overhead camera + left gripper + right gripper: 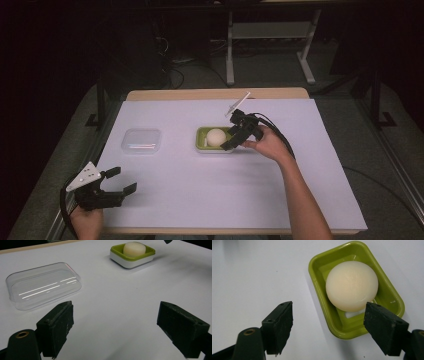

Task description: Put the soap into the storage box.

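Soap [216, 137] in green dish [201, 142] (clear lid [142, 140] apart), both grippers' fingers spread, empty.

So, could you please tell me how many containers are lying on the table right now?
2: a clear plastic lid or box at the table's left-centre, and a green soap dish at the centre, holding a white soap.
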A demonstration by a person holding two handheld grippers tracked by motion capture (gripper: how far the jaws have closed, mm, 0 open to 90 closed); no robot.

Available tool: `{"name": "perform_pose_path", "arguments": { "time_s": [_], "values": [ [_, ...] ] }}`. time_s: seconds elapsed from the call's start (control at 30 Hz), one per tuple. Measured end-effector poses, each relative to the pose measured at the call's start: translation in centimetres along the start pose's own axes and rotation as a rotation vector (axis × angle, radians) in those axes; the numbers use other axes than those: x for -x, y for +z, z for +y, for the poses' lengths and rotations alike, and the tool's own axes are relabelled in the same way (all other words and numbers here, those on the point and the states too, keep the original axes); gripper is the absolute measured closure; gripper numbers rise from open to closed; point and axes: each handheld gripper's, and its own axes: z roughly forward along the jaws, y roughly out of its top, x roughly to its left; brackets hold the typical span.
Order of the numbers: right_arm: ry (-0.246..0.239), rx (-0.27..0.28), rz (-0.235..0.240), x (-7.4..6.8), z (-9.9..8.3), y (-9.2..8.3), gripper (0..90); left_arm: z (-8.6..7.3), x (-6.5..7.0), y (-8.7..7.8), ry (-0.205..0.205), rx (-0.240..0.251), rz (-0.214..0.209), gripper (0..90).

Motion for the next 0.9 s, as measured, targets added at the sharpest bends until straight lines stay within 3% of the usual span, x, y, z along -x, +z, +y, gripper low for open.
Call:
{"name": "perform_pose_path", "arguments": {
  "time_s": [0.47, 0.9],
  "values": [
    [-0.016, 0.035, -0.008, -0.6, -0.7, -1.4, 22.8, 0.0, 0.0, 0.0, 0.002, -0.003, 0.000, 13.3],
    [0.000, 0.047, -0.018, -1.4, -2.4, -1.8, 22.8, 0.0, 0.0, 0.0, -0.001, 0.000, 0.002, 13.2]
  ]
}}
